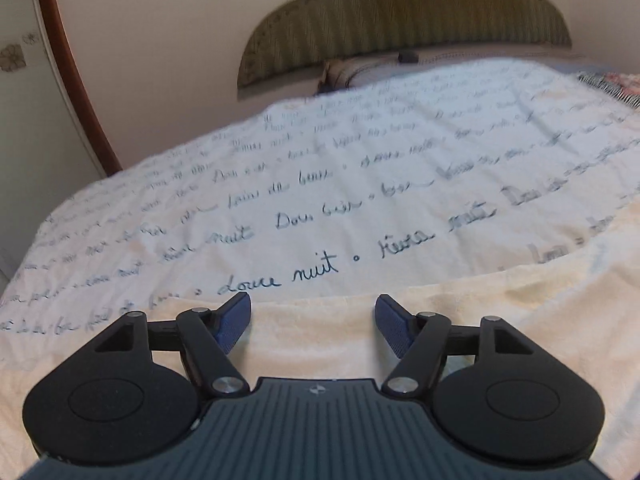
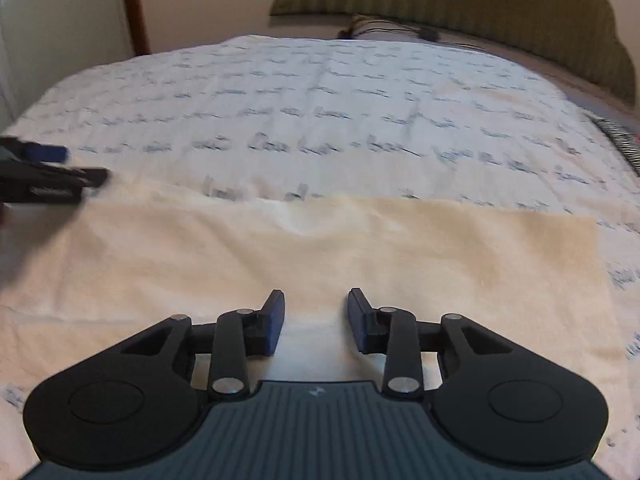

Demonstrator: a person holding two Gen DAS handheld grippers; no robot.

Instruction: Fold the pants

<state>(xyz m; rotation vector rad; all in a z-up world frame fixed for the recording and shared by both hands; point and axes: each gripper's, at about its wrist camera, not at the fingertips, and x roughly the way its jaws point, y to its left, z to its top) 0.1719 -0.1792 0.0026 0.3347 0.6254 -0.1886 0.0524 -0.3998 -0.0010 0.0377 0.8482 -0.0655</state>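
The cream pants (image 2: 320, 248) lie flat on the bed as a wide folded panel, its far edge straight. In the left wrist view the cream pants (image 1: 500, 320) run under and to the right of my left gripper (image 1: 313, 314), which is open and empty just above the cloth. My right gripper (image 2: 316, 312) is open and empty over the near middle of the pants. The left gripper also shows at the left edge of the right wrist view (image 2: 52, 172), over the panel's far left corner.
The bed cover (image 1: 320, 168) is white with blue script. A green headboard (image 1: 400, 20) and pillows (image 1: 380, 68) stand at the far end. A dark cable (image 2: 388, 30) lies by the headboard. A wooden door frame (image 1: 68, 68) is at the left.
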